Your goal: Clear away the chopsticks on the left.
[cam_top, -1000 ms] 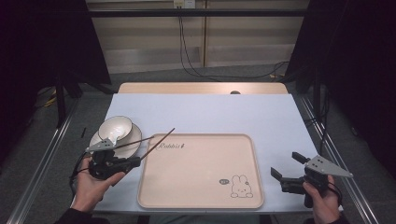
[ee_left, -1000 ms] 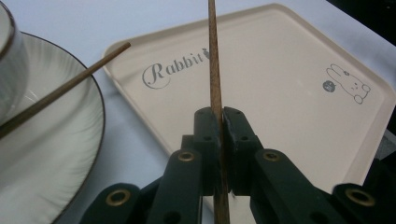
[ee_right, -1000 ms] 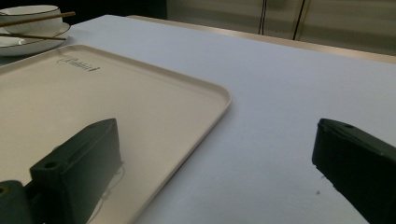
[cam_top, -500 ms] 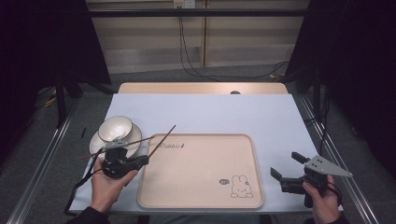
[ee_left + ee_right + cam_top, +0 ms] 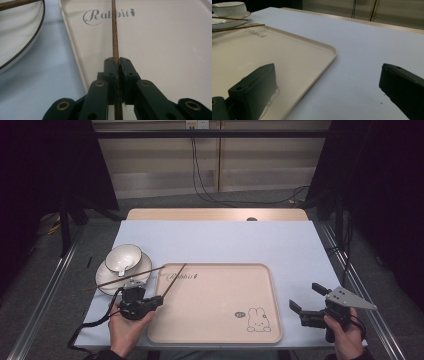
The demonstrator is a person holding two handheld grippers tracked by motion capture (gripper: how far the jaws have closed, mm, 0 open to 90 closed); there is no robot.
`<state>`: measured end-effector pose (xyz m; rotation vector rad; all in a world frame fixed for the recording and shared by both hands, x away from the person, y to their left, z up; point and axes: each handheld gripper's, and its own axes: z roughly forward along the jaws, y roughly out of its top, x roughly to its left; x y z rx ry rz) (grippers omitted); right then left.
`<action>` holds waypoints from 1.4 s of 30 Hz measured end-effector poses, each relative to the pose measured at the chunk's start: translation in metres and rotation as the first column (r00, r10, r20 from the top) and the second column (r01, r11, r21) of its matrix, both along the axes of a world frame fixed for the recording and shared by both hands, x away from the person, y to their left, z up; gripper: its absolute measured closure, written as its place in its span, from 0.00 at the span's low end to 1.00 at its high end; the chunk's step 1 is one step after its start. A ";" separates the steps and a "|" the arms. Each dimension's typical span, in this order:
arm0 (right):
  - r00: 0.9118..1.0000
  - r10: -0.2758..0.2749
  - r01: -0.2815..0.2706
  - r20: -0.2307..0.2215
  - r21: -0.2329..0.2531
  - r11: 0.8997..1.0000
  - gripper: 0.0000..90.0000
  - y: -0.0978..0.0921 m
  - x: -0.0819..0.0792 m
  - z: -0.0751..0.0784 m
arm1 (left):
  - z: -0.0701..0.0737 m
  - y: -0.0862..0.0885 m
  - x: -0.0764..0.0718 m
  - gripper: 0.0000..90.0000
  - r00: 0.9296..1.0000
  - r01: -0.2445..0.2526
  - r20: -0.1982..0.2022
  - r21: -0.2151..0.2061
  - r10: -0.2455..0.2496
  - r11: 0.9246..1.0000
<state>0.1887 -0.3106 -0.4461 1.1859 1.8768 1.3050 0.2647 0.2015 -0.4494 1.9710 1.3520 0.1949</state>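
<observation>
In the high view the left tool point(image 5: 157, 300) sits near the front left corner of the table point(image 5: 220, 240), at the tray's point(image 5: 215, 330) left edge, with its jaws clamped on the near end of a chopstick point(image 5: 175, 277). That chopstick slants up from the jaws over the tray's back left corner. A second chopstick point(image 5: 125, 277) lies across the plate point(image 5: 107, 282), just left of the tray, with its tip at the tray's back left corner. A white bowl point(image 5: 123, 258) stands on the plate, with something small and pale in it that cannot be made out. The right tool point(image 5: 307, 302) hovers near the front right corner of the table, just off the tray's right edge, jaws wide apart and holding nothing. The tray reads "Rabbit" in script at its back left and carries a small rabbit drawing near its front right corner. A pale blue cloth covers the table, with bare wood showing at the far edge; beyond it are a light panelled wall, black cables hanging down and dark curtains at both sides.

In the left gripper view the jaws are closed tight on the chopstick point(image 5: 115, 37), which runs straight up past the word "Rabbit" and its little carrot mark. The plate's dark-rimmed edge point(image 5: 22, 35) shows at the left.

In the right gripper view the two jaws stand far apart with blue cloth between them. The tray's point(image 5: 287, 57) corner lies ahead, and the bowl point(image 5: 229, 8), the plate and both chopsticks sit at the far left.
</observation>
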 end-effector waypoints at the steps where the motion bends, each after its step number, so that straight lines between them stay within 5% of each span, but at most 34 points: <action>1: 1.000 -0.001 0.001 0.000 0.001 1.000 0.01 0.000 0.000 0.000 | -0.001 -0.001 0.001 0.94 1.000 -0.010 -0.008 0.000 0.010 1.000; 18: 1.000 -0.009 0.009 0.001 -0.003 1.000 0.01 -0.001 0.000 0.000 | -0.014 -0.015 0.006 0.94 0.998 -0.021 -0.064 0.045 0.024 0.999; 32: 1.000 0.000 0.000 0.002 -0.007 1.000 0.01 0.001 0.000 0.000 | -0.013 -0.015 0.006 0.88 0.997 -0.006 -0.077 0.019 0.008 1.000; 38: 1.000 0.004 -0.004 0.001 -0.004 1.000 0.01 0.001 0.000 0.000 | -0.011 -0.013 0.007 0.70 0.998 0.031 -0.053 0.010 -0.031 0.999; 42: 1.000 0.011 -0.011 0.002 -0.003 1.000 0.01 0.001 0.000 0.000 | -0.005 -0.009 0.007 0.53 0.996 0.086 0.005 -0.005 -0.086 0.996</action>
